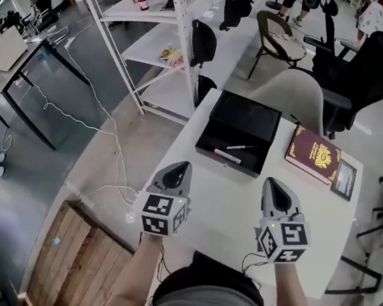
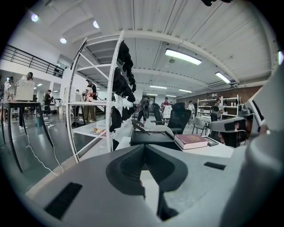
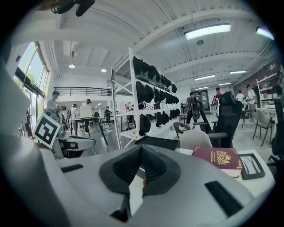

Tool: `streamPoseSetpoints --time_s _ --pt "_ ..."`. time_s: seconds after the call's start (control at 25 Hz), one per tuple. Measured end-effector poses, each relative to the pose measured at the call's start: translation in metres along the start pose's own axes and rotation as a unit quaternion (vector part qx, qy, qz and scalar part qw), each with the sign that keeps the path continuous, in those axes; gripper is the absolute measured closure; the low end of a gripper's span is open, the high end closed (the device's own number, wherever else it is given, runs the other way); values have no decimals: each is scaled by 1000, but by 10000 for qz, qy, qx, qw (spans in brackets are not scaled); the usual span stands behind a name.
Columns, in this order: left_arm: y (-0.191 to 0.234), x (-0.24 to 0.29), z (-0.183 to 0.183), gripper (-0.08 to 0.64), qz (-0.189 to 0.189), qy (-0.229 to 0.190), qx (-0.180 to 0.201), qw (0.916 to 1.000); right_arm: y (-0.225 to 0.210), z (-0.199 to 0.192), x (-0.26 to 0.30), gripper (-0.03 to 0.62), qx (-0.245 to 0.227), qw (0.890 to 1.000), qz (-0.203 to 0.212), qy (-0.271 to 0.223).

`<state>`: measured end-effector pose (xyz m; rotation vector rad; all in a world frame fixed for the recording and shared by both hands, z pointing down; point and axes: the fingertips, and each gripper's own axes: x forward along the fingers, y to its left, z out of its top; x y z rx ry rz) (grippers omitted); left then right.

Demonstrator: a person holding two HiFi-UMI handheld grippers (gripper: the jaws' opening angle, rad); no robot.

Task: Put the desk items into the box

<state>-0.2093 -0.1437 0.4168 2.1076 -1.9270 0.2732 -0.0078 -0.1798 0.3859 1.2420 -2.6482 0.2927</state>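
My left gripper (image 1: pixel 181 164) and my right gripper (image 1: pixel 273 182) are both closed, jaws together, holding nothing, over the near part of the white worktop (image 1: pixel 230 207). The black box (image 1: pixel 214 139) stands open beyond them with a pen (image 1: pixel 239 148) inside; the red book (image 1: pixel 313 154) lies just right of it

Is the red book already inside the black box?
No, the red book lies on the white table, beside the black box on its right.

Box (image 1: pixel 245 115) blk; book (image 1: pixel 313 154) maroon w/ gold crest; table (image 1: pixel 227 203) wht.
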Motion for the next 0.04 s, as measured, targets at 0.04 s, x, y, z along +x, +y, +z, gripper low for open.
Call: streamPoseSetpoints --time_s 0.04 --pt "0 0 0 552 -4 1 -4 10000 0 0 0 589 -5 10000 -1 2"
